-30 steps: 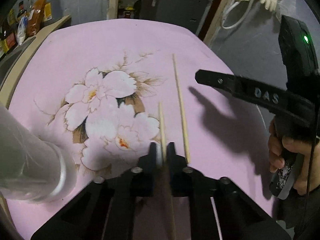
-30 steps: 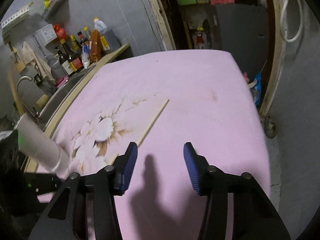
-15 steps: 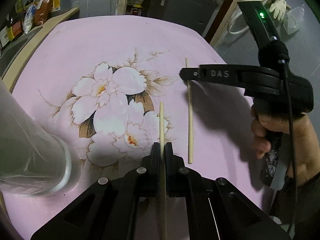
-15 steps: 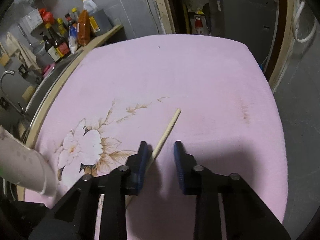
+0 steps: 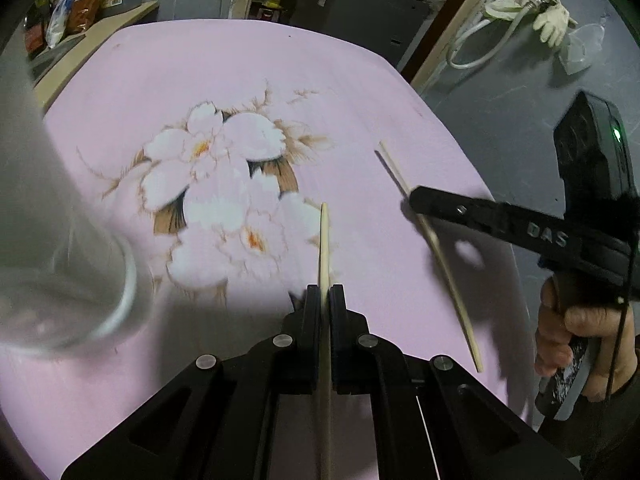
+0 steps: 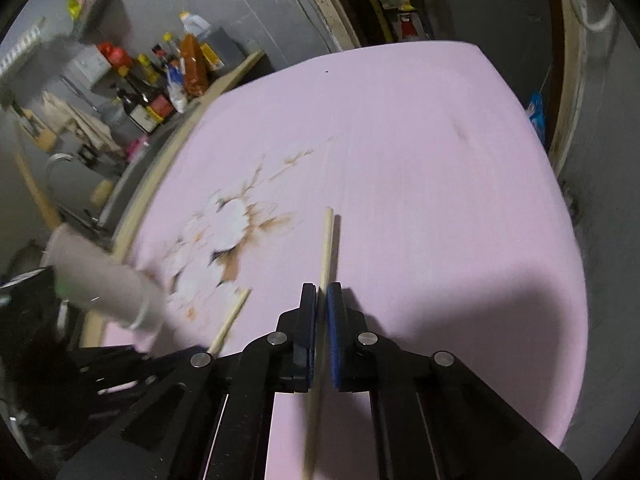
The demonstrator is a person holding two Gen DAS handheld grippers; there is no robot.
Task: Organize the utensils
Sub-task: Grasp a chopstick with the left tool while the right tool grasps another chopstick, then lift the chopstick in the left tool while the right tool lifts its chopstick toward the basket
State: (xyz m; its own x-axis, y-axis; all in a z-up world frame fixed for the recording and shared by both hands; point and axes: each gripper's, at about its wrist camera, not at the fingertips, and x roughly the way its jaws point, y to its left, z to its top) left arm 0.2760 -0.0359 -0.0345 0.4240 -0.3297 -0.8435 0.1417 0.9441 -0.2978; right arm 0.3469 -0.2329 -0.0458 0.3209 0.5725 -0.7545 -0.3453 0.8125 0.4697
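My left gripper (image 5: pixel 325 292) is shut on a pale wooden chopstick (image 5: pixel 324 240) that points forward over the flowered pink tablecloth (image 5: pixel 200 60). My right gripper (image 6: pixel 321 292) has its blue pads pressed on the second chopstick (image 6: pixel 327 240), its jaws just closing tight. Seen from the left wrist, that second chopstick (image 5: pixel 444 264) slants under the right gripper's black finger (image 5: pixel 480 216), with a person's hand (image 5: pixel 580 328) on the handle. A clear plastic cup (image 5: pixel 60 240) lies on its side at the left. From the right wrist, the cup (image 6: pixel 104 276) and the left-held chopstick (image 6: pixel 232 316) show at lower left.
Sauce bottles (image 6: pixel 160 92) crowd a counter beyond the table's left edge, near a sink tap (image 6: pixel 60 160). The table's right edge (image 6: pixel 560 200) drops to a grey floor. A dark cabinet (image 5: pixel 352 4) stands behind the far edge.
My right gripper came down over the second chopstick and closed its wide-open jaws on it. My left gripper kept its chopstick and drifted a little, bringing the cup closer on the left.
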